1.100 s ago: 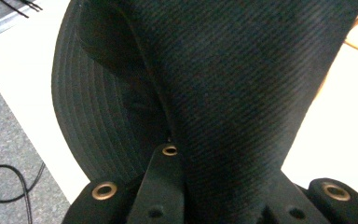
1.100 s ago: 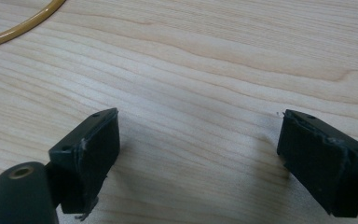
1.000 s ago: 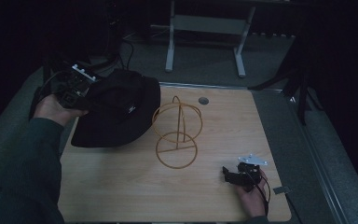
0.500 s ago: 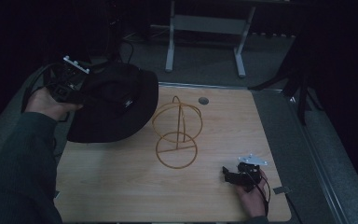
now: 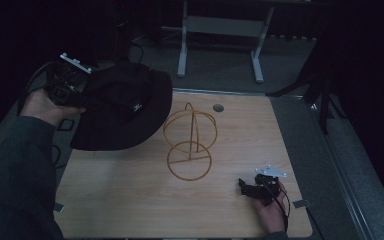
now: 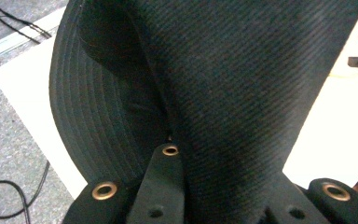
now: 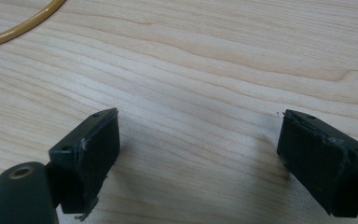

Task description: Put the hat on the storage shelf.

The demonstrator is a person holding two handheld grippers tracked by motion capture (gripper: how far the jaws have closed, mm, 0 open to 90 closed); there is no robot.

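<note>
A black bucket hat (image 5: 125, 107) hangs tilted above the table's far left corner. My left gripper (image 5: 86, 97) is shut on its brim. In the left gripper view the hat's ribbed fabric (image 6: 242, 93) is pinched between the jaws and hides most of them. A yellow wire hat stand (image 5: 190, 142), a ring base with a domed hoop, stands mid-table just right of the hat. My right gripper (image 5: 246, 186) rests on the wood near the front right. Its jaws are open, with nothing between them (image 7: 198, 154).
The light wooden table (image 5: 130, 200) has a small round grommet (image 5: 218, 107) near its far edge. The stand's ring (image 7: 18, 30) curves past the top left of the right gripper view. A metal frame (image 5: 220, 30) stands on the grey floor beyond the table, and cables lie at the left.
My left hand has lifted the hat a little higher off the table's left corner. The right hand and the wire stand have not moved.
</note>
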